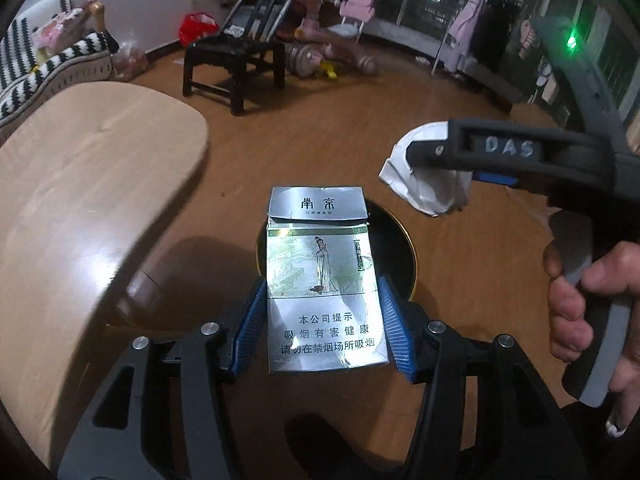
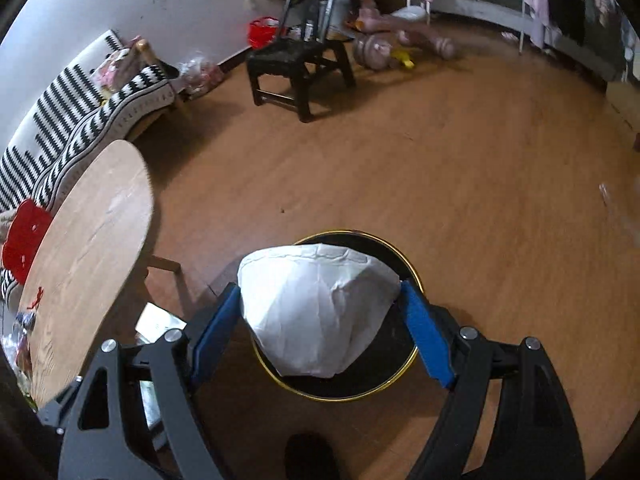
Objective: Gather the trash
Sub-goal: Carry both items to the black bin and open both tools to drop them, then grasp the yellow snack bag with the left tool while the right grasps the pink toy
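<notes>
Left gripper [image 1: 323,322]: clamped on a silver cigarette pack [image 1: 324,284], held over a black gold-rimmed bin [image 1: 404,256] on the wooden floor [image 1: 320,128].
Right gripper [image 2: 320,322]: closed on crumpled white paper [image 2: 316,308], directly above the same bin [image 2: 400,376].
Table [image 2: 88,248]: left of bin.

left gripper [image 1: 326,320]: mine, angled steeply down, blue pads clamped on both sides of a cigarette pack [image 1: 320,280] | right gripper [image 2: 324,316]: also tipped down, jaws wide, pads pressing a crumpled white paper cup [image 2: 316,312] | right hand [image 1: 584,304]: wrapped round my handle
</notes>
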Available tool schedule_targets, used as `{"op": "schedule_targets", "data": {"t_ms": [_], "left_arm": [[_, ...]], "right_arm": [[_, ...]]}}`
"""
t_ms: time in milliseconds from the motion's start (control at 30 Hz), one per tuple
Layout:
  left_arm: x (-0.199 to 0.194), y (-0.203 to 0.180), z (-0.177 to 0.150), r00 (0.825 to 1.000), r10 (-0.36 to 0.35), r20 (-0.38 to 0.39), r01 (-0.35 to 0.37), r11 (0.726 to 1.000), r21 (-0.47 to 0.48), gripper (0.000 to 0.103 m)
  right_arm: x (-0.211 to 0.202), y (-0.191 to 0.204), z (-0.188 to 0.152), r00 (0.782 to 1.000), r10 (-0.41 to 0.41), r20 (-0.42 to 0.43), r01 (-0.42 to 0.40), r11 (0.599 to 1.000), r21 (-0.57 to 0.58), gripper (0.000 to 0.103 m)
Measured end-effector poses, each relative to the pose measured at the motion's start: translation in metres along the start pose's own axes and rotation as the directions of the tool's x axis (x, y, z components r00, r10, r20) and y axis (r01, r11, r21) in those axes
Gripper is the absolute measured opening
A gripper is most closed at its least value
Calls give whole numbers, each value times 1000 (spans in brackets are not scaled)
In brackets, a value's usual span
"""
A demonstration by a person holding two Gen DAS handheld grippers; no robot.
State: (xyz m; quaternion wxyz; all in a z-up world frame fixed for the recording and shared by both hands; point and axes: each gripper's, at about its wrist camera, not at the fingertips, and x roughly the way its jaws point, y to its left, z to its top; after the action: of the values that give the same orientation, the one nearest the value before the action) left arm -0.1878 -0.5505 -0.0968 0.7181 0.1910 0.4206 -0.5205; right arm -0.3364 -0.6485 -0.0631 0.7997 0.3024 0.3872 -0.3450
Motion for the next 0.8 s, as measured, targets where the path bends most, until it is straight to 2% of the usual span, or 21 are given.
{"op": "schedule_targets", "data": {"t_ms": [200, 333, 367, 400, 467, 667, 800], "left_arm": [[19, 0, 6, 1000, -5, -14, 4, 1000, -7, 54], [33, 3, 14, 999, -45, -4, 45, 998, -34, 54], [37, 2, 16, 999, -53, -1, 53, 998, -37, 58], [40, 3, 17, 998, -60, -2, 60, 997, -40, 71], [44, 4, 18, 999, -46, 9, 46, 998, -42, 83], [40, 7, 22, 999, -37, 21, 37, 998, -41, 87], [11, 15, 21, 998, -36, 48, 39, 998, -54, 92]], "right_arm": [[7, -2, 2, 1000, 4, -7, -4, 1000, 13, 79], [11, -2, 8, 1000, 5, -5, -5, 1000, 23, 80], [14, -2, 10, 1000, 6, -8, -6, 1000, 30, 81], [15, -4, 11, 1000, 7, -13, -7, 999, 39, 84], [16, -8, 13, 1000, 4, -12, -4, 998, 62, 87], [10, -5, 16, 1000, 4, 3, -4, 997, 74, 89], [-4, 19, 17, 999, 31, 29, -32, 999, 40, 90]]}}
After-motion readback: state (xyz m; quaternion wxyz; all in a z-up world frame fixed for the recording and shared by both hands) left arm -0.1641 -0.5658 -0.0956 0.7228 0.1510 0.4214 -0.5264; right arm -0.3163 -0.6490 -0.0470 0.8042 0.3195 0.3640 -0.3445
